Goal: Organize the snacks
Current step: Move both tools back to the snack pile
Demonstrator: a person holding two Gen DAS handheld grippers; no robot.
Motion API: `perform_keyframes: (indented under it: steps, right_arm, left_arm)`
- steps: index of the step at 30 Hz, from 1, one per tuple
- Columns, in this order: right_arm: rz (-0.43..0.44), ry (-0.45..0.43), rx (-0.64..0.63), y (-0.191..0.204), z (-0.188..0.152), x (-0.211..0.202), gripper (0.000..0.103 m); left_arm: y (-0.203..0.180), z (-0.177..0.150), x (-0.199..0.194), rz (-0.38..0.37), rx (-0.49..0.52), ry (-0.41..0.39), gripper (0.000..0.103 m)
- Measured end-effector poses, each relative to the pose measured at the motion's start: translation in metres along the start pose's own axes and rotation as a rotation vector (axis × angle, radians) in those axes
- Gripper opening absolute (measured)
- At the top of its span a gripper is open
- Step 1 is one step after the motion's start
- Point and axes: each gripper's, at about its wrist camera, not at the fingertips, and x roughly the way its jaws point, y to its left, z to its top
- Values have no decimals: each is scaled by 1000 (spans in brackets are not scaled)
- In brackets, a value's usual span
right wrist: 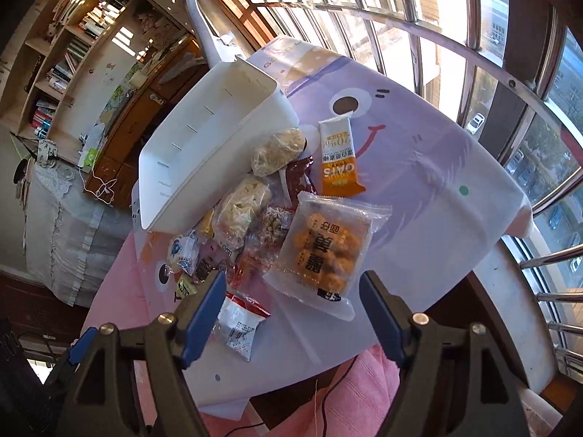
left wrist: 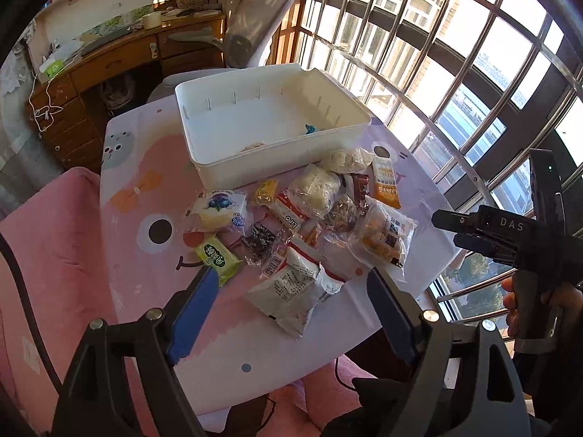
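A white plastic bin stands at the far side of the table, with small scraps inside. Several snack packets lie in a pile before it: a white packet with red trim, a green packet, a blueberry packet, an orange oat bar and a clear bag of orange puffs. My left gripper hovers open above the white packet, nothing between its blue pads. My right gripper hangs open over the near edge of the puffs bag; it also shows as the right gripper.
The table wears a pink and lilac cartoon cloth. A pink cover lies at the near left. Barred windows run along the right. A wooden desk and a grey chair stand behind the bin.
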Motion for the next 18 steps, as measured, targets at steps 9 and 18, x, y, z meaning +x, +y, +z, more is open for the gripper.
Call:
perform_keyframes:
  steps: [9,18]
  right_arm:
    - [36,109,163,-22,-3,32,80]
    - [34,186,358,-43,6,69,83]
  left_arm:
    - [-5,-11,32,8,95,76,87]
    - [-8,-14,81,-6,160,178,88]
